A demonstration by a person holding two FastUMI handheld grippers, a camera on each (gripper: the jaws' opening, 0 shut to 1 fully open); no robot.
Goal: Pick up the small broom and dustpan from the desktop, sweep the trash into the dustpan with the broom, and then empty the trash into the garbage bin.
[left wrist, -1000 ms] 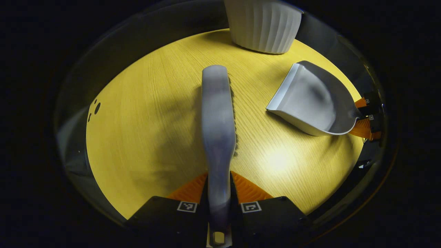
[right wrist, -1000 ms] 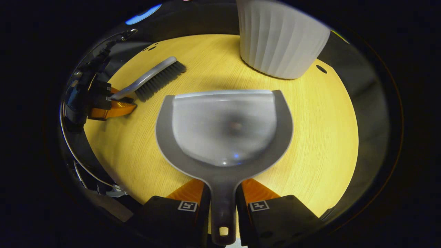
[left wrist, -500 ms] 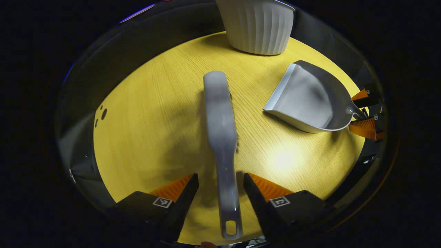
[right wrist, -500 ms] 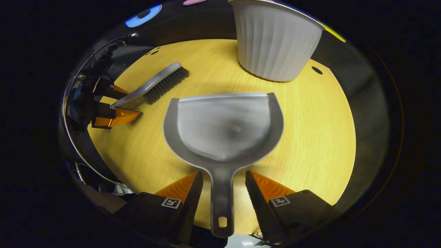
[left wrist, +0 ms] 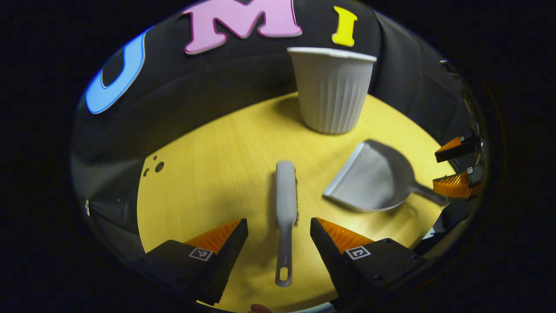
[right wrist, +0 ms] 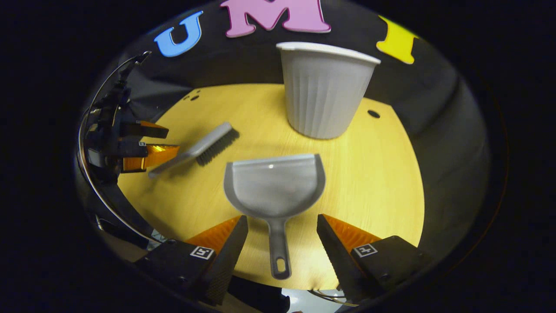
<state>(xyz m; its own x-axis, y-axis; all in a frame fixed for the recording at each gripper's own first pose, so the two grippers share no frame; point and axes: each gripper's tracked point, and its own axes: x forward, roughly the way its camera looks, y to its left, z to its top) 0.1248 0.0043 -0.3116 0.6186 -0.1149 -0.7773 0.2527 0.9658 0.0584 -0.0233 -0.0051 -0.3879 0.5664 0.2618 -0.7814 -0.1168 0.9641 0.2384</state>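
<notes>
Both tongs stand wide open and hold nothing: the left tongs (left wrist: 279,226) straddle the broom's handle without touching it, and the right tongs (right wrist: 282,224) straddle the dustpan's handle the same way. Across the scene, the right tongs also appear at the far right edge of the left gripper view, apart from the dustpan's handle tip.

Largest is the round yellow desk (left wrist: 208,174), which carries everything. Next comes the white ribbed garbage bin (right wrist: 323,93), upright at the desk's far side. In front of it the grey dustpan (right wrist: 275,184) lies flat, mouth toward the bin. Smallest is the grey broom (left wrist: 285,204), lying on the desk beside the dustpan, handle toward the left tongs.
</notes>
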